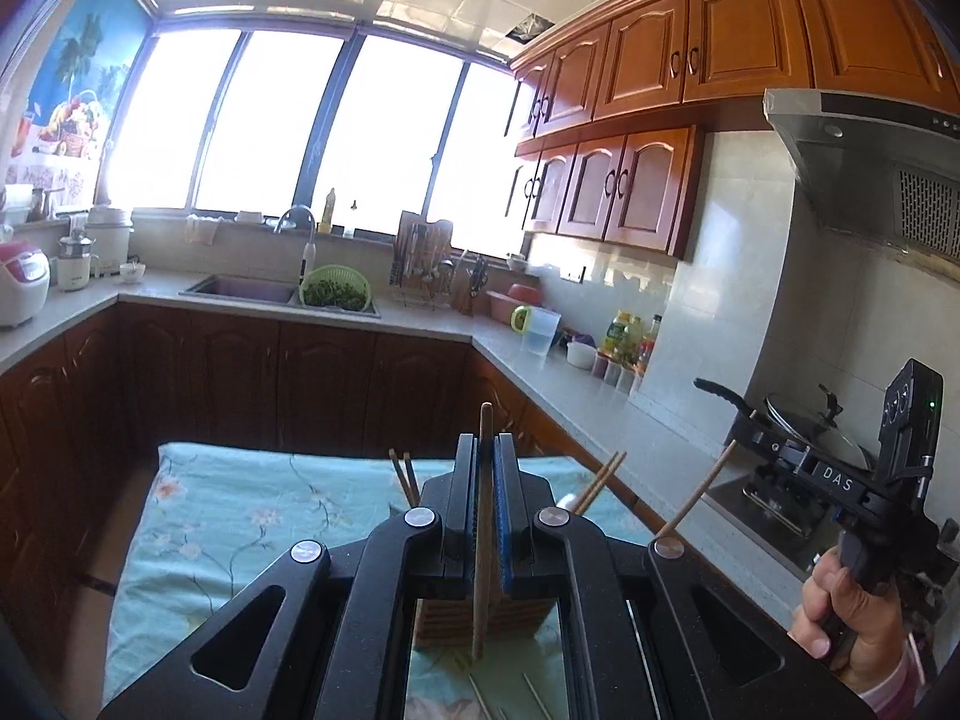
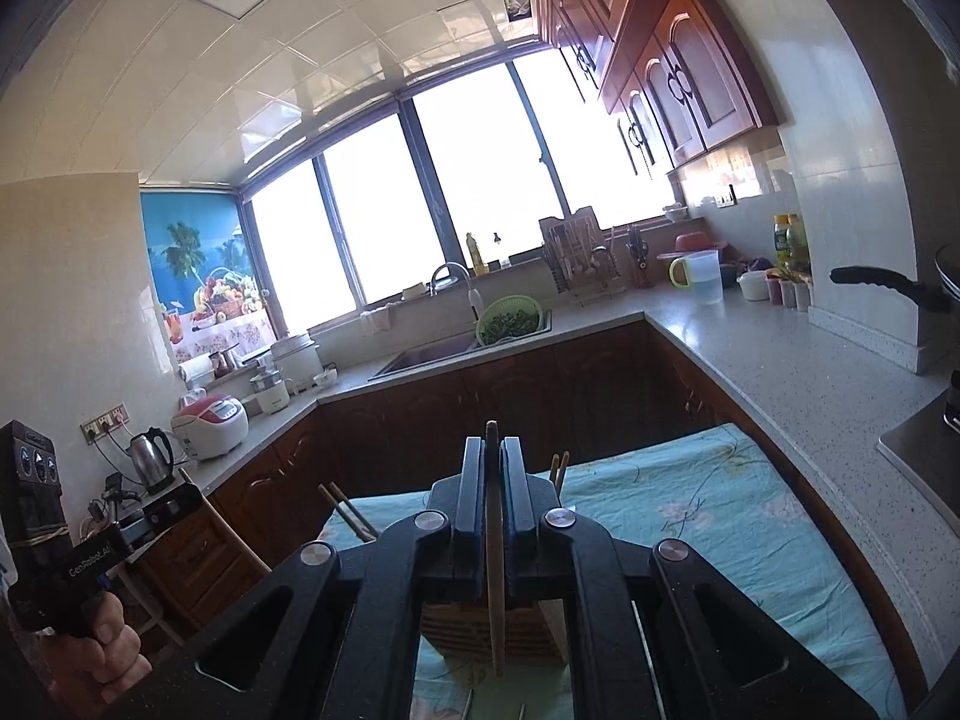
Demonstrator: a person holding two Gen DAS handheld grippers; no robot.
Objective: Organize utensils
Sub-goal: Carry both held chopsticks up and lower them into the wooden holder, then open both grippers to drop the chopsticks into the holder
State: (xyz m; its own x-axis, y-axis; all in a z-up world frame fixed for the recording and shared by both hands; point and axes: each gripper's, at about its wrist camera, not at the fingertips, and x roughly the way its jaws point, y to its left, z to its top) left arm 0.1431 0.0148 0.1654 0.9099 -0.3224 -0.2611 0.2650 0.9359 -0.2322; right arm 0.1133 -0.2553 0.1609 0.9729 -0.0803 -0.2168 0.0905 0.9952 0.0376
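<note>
- The table (image 1: 198,516), under a floral cloth (image 2: 708,516), is bearing the whole job; it is sitting in the middle of the kitchen, with the counter (image 2: 798,372) running along one side.
- The holder (image 1: 456,621), a slatted wooden box, is standing on the cloth right under both grippers; several chopsticks (image 1: 403,477) are already sticking up out of it, some leaning outward.
- The left gripper (image 1: 485,480) is pinching one chopstick (image 1: 483,534) between nearly closed jaws; the stick is standing close to upright, its lower end hanging in front of the holder, apparently just above the cloth.
- The right gripper (image 2: 493,480) is likewise clamping a single stick (image 2: 495,570), jaws almost together; the stick is curving slightly in the fisheye, its tip hanging low before the holder's face.
- A few loose sticks (image 1: 480,699) are lying flat on the cloth in front of the holder, not yet collected.
- Judgement on the step: both hands are carrying a stick toward the holder, so this looks like the insertion stage, with the task partly done.
- The next move is calling for raising each tip above the holder's rim, lining it over the opening, then lowering and loosening the jaws; whether either tip is touching the cloth I cannot tell.
</note>
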